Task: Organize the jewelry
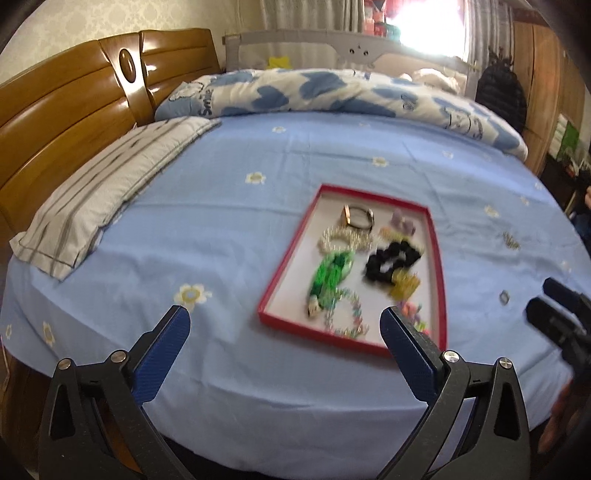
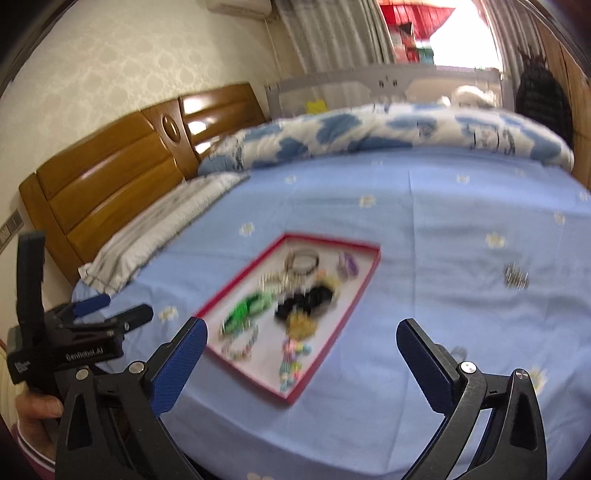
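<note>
Here, a bed is filling both views, covered in a light blue sheet (image 1: 258, 206) dotted with small white flowers. A red-rimmed tray (image 1: 441, 266) is lying flat near the middle of the sheet, holding a jumble of jewelry: a black scrunchie (image 1: 391, 260), a green piece (image 1: 328, 275), a pearl-like strand (image 1: 343, 238), a dark bangle (image 1: 358, 218) and colourful beads (image 2: 291, 360). Motion blur is softening these, so finer detail cannot be told. A small silvery item (image 2: 515, 277) is lying on the sheet, well apart from the tray on its right side.

The left gripper (image 1: 284, 321) is hovering over the near edge of the bed with its blue-padded fingers spread wide, gripping nothing. The right gripper (image 2: 301, 332) is likewise gaping wide and empty, just short of the tray.

A striped pillow (image 1: 99, 192) is resting against a glossy wooden headboard (image 1: 66, 110). A blue-and-white quilt (image 1: 332, 92) is bunched along the far side, with bright window light (image 1: 424, 26) and curtains behind it.
</note>
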Motion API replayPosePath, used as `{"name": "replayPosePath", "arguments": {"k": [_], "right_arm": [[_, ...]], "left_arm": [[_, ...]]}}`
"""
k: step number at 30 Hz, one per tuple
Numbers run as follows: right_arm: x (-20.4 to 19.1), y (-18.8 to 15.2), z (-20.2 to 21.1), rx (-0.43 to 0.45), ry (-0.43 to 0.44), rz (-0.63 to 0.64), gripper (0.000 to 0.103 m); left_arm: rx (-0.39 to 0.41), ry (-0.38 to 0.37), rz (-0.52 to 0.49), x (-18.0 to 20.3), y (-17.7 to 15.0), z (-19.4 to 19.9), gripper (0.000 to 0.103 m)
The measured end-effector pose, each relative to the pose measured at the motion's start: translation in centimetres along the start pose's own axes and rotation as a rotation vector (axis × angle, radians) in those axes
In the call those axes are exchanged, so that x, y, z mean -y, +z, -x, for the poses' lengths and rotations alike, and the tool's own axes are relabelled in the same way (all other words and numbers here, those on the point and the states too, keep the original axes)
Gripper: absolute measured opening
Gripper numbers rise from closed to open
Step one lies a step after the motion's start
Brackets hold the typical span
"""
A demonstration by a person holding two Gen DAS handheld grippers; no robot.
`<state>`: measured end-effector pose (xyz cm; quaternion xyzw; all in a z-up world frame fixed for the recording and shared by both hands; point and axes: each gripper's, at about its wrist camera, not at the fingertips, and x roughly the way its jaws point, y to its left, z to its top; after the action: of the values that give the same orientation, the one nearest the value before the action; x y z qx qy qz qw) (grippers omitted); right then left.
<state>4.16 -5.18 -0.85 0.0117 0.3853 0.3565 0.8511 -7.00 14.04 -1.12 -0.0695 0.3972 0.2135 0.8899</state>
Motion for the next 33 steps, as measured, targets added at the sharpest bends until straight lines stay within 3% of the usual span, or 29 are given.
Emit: {"name": "replayPosePath", "arguments": {"k": [10, 19, 33], "right_arm": [[0.5, -4.9, -2.3, -0.077, -0.009, -0.014, 0.103], [1.5, -5.4, -1.9, -0.081, -0.025, -0.041, 0.103], [1.0, -5.4, -0.6, -0.008, 0.006, -0.031, 0.103]], "left_arm": [[-0.041, 0.014, -0.037, 1.0, -3.1, -0.9, 0.103], [-0.028, -0.002, -0.062, 2.0, -3.9, -0.3, 0.103], [0.052, 0.007, -0.049, 1.9, -3.9, 1.5, 0.103]]}}
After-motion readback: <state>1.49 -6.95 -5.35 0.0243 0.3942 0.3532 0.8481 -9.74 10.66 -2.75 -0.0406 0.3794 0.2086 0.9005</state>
